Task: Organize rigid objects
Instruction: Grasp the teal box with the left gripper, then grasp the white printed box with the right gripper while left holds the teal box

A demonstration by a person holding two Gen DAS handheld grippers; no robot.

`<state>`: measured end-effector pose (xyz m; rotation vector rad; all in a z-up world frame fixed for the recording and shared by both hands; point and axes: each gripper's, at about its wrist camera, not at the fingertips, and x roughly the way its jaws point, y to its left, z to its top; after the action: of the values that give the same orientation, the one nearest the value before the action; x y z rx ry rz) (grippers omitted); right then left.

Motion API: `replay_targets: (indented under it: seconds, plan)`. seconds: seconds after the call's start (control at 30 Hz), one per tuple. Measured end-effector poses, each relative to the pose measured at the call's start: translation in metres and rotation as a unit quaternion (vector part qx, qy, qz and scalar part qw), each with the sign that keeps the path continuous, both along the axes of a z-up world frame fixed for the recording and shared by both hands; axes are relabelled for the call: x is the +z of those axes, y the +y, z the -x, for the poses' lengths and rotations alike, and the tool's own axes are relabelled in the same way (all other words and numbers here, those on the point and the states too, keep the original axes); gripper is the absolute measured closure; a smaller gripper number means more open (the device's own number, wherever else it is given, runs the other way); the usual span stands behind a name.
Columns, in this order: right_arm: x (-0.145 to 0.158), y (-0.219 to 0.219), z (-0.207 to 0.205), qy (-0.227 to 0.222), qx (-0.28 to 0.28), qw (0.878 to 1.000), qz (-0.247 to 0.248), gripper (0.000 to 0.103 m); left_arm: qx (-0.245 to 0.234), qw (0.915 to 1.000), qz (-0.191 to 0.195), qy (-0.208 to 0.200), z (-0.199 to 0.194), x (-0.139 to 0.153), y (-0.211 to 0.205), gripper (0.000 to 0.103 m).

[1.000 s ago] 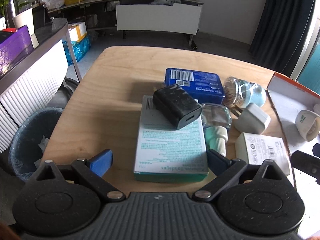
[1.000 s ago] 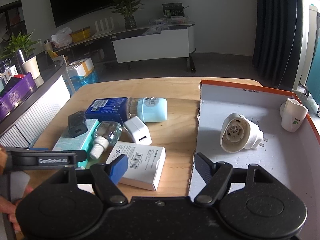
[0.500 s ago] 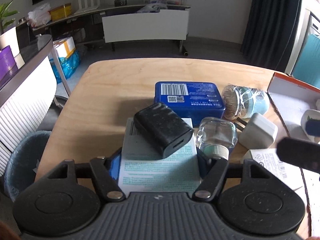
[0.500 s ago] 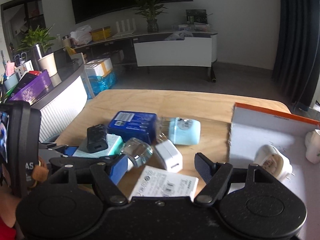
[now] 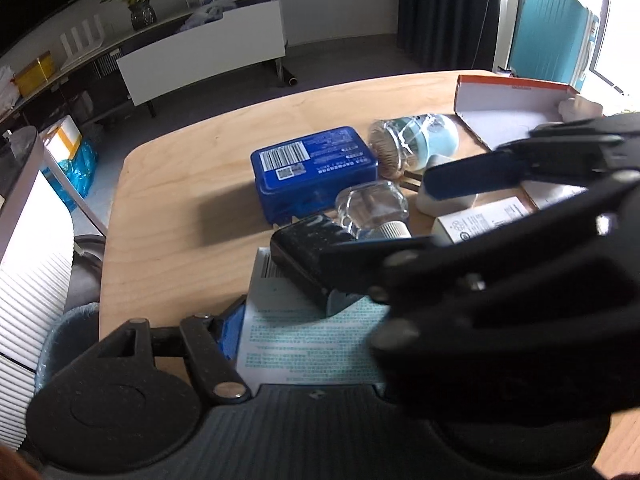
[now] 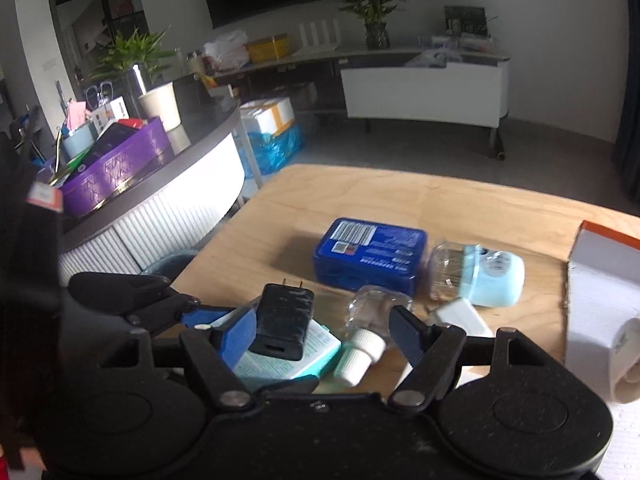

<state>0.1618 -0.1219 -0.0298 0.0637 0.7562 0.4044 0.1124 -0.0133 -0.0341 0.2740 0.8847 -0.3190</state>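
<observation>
A black charger (image 6: 283,326) with two prongs lies on a teal box (image 6: 298,354); the right gripper (image 6: 322,330) spread wide around it, left gripper (image 5: 304,332) flanking the box, grasp unclear

Your left tool (image 5: 304,332) sits low over the pale wooden counter (image 5: 176,216), its blue-padded fingers either side of a flat teal-and-white carton (image 5: 304,336). A black rectangular charger (image 5: 298,254) lies on that carton. Your right tool (image 5: 404,216) crosses in front, jaws apart, blocking the right side. Beyond lie a blue rectangular tin (image 5: 312,168) and a clear glass bottle (image 5: 372,208).

Both grippers (image 6: 324,326) spread wide
</observation>
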Motion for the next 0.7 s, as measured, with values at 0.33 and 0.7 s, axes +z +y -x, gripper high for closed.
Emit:
replay_targets:
  seconds: [0.33, 0.7]
  plan:
    - [-0.009, -0.019, -0.007, -0.005, -0.056, 0.997, 0.048, 0.014, 0.027, 0.9994, 0.013, -0.015, 0.010, 0.010, 0.013, 0.032]
    - [-0.021, -0.073, 0.021, -0.017, 0.012, 0.996, 0.091, 0.011, 0.054, 0.9974, 0.036, -0.032, 0.017, 0.015, 0.019, 0.032]
